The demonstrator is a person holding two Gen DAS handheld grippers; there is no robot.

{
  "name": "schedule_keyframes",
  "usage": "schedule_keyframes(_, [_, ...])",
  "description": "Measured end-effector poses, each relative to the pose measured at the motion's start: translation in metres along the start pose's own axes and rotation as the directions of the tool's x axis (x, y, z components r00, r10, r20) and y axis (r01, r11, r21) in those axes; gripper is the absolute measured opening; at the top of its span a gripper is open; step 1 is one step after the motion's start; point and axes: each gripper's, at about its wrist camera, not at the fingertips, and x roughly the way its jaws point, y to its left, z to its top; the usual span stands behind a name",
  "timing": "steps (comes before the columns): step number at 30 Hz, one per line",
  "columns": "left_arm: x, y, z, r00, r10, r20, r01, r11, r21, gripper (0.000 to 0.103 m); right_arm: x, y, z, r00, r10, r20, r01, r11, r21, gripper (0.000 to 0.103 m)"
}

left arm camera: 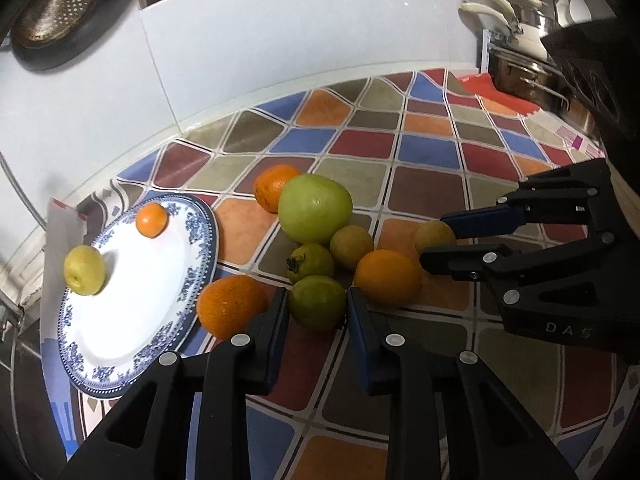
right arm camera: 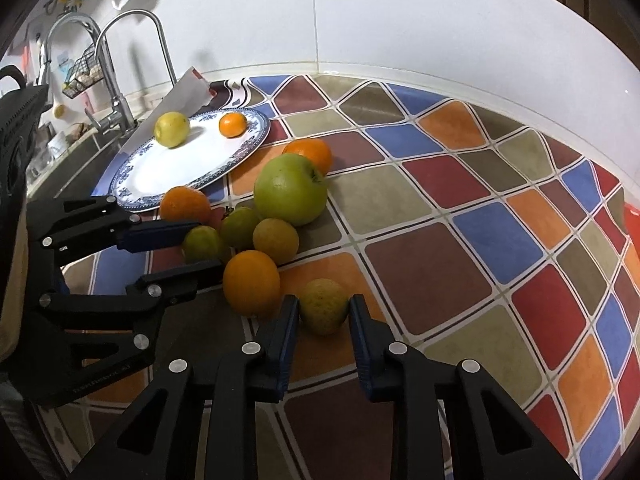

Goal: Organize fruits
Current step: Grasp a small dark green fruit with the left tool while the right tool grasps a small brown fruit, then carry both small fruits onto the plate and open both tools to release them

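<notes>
A blue-patterned white plate holds a yellow fruit and a small orange. A pile of fruit lies beside it: a big green apple, oranges and small green fruits. My left gripper has its fingers on both sides of a small green fruit. My right gripper has its fingers on both sides of a yellow-green fruit. Whether either grips is unclear.
The counter carries a colourful checked mat against a white wall. A sink with taps lies left of the plate. Steel pots stand at the far right. A colander hangs at the upper left.
</notes>
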Motion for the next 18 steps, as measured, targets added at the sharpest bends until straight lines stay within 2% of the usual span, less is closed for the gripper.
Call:
schedule_keyframes(6, [-0.025, 0.004, 0.003, 0.999, 0.025, 0.044, -0.023, 0.998, -0.059, 0.029, -0.019, 0.003, 0.002, 0.999, -0.005, 0.040, 0.005, 1.000, 0.007, 0.027])
schedule_keyframes(18, [-0.081, 0.020, 0.001, 0.986, 0.111, 0.123, -0.088, 0.980, -0.180, 0.029, -0.064, 0.029, 0.016, 0.986, 0.042, 0.160, -0.040, 0.999, -0.017, 0.027])
